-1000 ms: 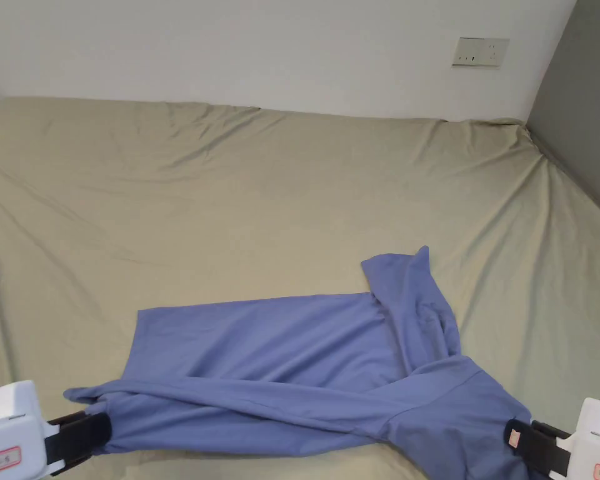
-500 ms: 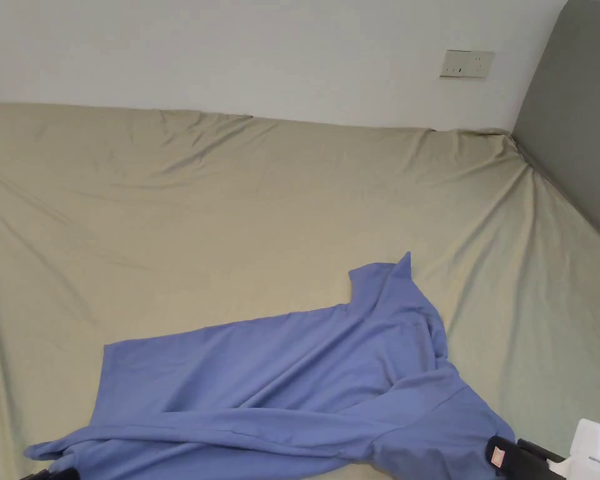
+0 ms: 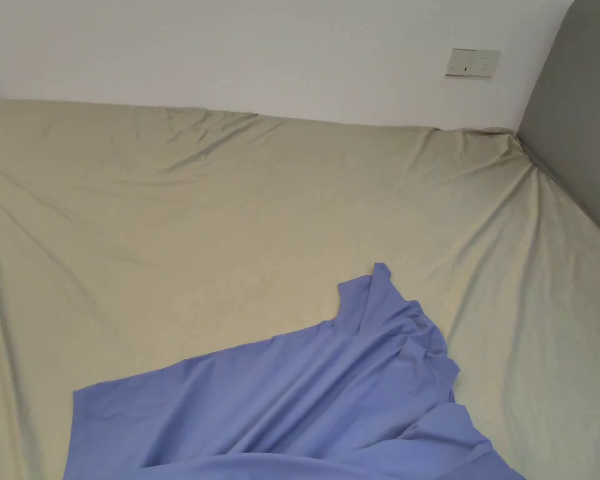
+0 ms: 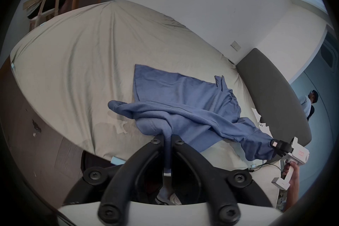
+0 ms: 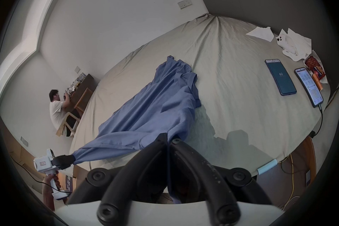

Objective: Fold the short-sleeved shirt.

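While you look down from the head view, the shirt (image 3: pixel 305 400) lies on the near part of the bed (image 3: pixel 230 206), running off the near edge. From the left gripper view, your left gripper (image 4: pixel 167 138) has both jaws clamped on a bunched fold of shirt. From the right gripper view, your right gripper (image 5: pixel 168 140) pinches the fabric likewise, the cloth stretched between them.

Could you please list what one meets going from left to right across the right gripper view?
White left gripper → blue short-sleeved shirt → dark-blue phone → black phone on a cable.
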Action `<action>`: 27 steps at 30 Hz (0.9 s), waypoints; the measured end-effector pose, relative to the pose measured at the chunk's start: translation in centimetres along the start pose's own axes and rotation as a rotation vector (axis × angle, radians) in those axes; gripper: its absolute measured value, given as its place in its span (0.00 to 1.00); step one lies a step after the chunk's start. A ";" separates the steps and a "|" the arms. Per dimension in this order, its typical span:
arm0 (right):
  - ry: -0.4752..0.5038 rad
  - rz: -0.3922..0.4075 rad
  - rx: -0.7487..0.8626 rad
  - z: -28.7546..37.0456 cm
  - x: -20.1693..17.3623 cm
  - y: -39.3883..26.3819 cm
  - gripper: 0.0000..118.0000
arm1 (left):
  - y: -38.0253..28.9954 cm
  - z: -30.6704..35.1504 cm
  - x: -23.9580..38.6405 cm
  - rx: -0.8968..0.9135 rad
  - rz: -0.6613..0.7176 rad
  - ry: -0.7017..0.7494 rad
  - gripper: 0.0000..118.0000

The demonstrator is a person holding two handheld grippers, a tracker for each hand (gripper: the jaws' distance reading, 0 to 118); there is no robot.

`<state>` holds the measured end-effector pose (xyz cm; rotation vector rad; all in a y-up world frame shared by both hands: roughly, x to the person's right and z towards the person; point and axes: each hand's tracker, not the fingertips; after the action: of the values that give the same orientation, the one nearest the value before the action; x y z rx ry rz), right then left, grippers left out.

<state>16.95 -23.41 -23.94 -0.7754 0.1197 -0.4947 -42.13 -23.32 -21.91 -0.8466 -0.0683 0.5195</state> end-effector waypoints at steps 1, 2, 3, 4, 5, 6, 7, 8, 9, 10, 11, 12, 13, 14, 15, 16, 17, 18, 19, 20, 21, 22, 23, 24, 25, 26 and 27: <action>0.012 -0.001 -0.001 -0.7 -0.1 0.6 0.01 | -0.1 -0.4 -0.2 -0.009 0.005 0.006 0.05; 0.018 -0.001 0.001 -1.2 -0.3 1.2 0.01 | -0.1 -0.7 -0.3 -0.014 0.004 0.007 0.05; 0.028 0.015 0.013 -1.9 -0.5 2.1 0.01 | 0.1 -1.2 -0.5 -0.016 0.003 0.011 0.05; 0.035 0.035 0.027 -2.9 -0.6 3.2 0.01 | 0.2 -1.6 -0.6 -0.014 0.000 0.022 0.05; 0.034 0.037 0.032 -3.6 -0.8 4.1 0.01 | 0.4 -1.9 -0.6 -0.015 -0.002 0.027 0.05; 0.044 0.039 0.029 -4.6 -1.0 5.3 0.01 | 0.7 -2.3 -0.6 -0.017 -0.007 0.026 0.05; 0.065 0.042 0.046 -5.6 -1.1 6.4 0.01 | 0.9 -2.6 -0.7 -0.014 -0.009 0.030 0.05; 0.084 0.043 0.054 -6.6 -1.1 7.4 0.01 | 1.0 -2.9 -0.7 -0.013 -0.006 0.036 0.05; 0.094 0.048 0.053 -7.7 -1.2 8.4 0.01 | 1.1 -3.2 -0.8 -0.012 -0.007 0.036 0.05; 0.085 0.064 0.061 -8.7 -1.4 9.2 0.01 | 1.1 -3.6 -0.9 -0.010 -0.010 0.044 0.05; 0.073 0.093 0.070 -9.6 -1.5 9.8 0.01 | 1.1 -3.8 -1.0 -0.011 -0.007 0.053 0.05; 0.072 0.137 0.067 -10.7 -1.4 10.6 0.01 | 1.0 -4.0 -1.1 -0.017 -0.008 0.053 0.05; 0.073 0.132 0.066 -11.7 -1.3 11.0 0.01 | 0.9 -4.2 -1.2 -0.021 -0.002 0.059 0.05; 0.076 0.125 0.065 -12.6 -1.1 11.3 0.01 | 0.8 -4.4 -1.4 -0.026 0.007 0.067 0.05; 0.082 0.105 0.048 -13.9 -0.8 11.6 0.01 | 0.7 -4.7 -1.6 -0.036 0.012 0.069 0.05; 0.072 0.089 0.031 -14.8 -0.6 11.7 0.01 | 0.5 -5.0 -1.7 -0.042 0.016 0.076 0.05; 0.054 0.095 0.022 -15.5 -0.5 11.6 0.01 | 0.4 -5.1 -1.7 -0.046 0.020 0.083 0.05; 0.043 0.094 0.012 -16.1 -0.3 11.4 0.01 | 0.4 -5.2 -1.8 -0.051 0.024 0.084 0.05; 0.049 0.093 0.004 -16.6 0.0 11.3 0.01 | 0.3 -5.2 -1.8 -0.052 0.025 0.084 0.05; 0.050 0.095 0.003 -17.0 0.1 11.1 0.01 | 0.3 -5.2 -1.8 -0.050 0.026 0.086 0.05; 0.053 0.104 -0.001 -17.7 0.3 11.0 0.01 | 0.3 -5.3 -1.8 -0.049 0.024 0.090 0.05; 0.032 0.130 -0.029 -18.7 0.6 11.0 0.01 | 0.2 -5.7 -1.8 -0.061 0.020 0.099 0.05; -0.001 0.142 -0.055 -19.5 0.9 11.0 0.02 | 0.2 -5.9 -1.9 -0.067 0.020 0.102 0.05; -0.047 0.125 -0.081 -20.6 1.5 10.8 0.04 | 0.1 -6.2 -1.9 -0.072 0.022 0.105 0.05; -0.067 0.112 -0.099 -21.6 2.1 10.6 0.12 | 0.1 -6.3 -1.9 -0.080 0.026 0.105 0.05; -0.088 0.112 -0.116 -22.2 2.6 10.4 0.31 | 0.0 -6.3 -1.9 -0.081 0.026 0.104 0.05; -0.129 0.118 -0.144 -22.9 3.0 10.2 0.60 | -0.1 -6.2 -1.8 -0.081 0.028 0.105 0.05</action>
<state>17.07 -33.34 -47.20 -0.9338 0.0810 -0.3258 -42.07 -28.60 -25.72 -0.9539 0.0191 0.4999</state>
